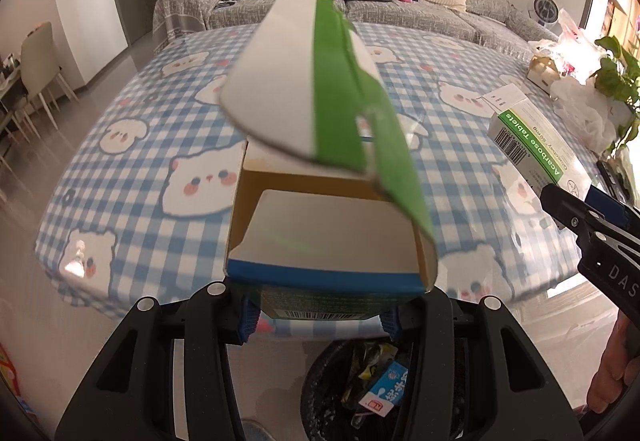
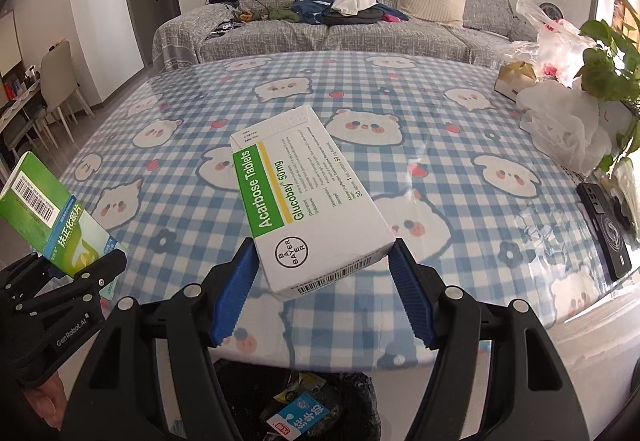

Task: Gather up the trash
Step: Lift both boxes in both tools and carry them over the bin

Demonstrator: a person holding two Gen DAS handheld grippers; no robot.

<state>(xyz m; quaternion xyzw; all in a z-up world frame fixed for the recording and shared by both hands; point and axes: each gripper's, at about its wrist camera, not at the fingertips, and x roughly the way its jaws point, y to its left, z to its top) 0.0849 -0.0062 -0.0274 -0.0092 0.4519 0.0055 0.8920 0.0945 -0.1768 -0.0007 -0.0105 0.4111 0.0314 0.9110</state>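
Note:
My left gripper (image 1: pixel 320 311) is shut on an open green and blue medicine box (image 1: pixel 324 177), flaps up, held above the bin; it also shows in the right wrist view (image 2: pixel 52 213). My right gripper (image 2: pixel 322 273) is shut on a white and green Acarbose Tablets box (image 2: pixel 308 197), held over the table's near edge; the box shows in the left wrist view too (image 1: pixel 532 137). Below both grippers stands a black-lined trash bin (image 2: pixel 316 405) holding wrappers, also in the left wrist view (image 1: pixel 360 385).
The round table has a blue checked bear cloth (image 2: pixel 400 89). At its right are white plastic bags (image 2: pixel 568 129), a plant (image 2: pixel 612 73), a small carton (image 2: pixel 516 79) and a black phone (image 2: pixel 608 229). A grey sofa (image 2: pixel 340 13) stands behind, chairs (image 2: pixel 60 81) at left.

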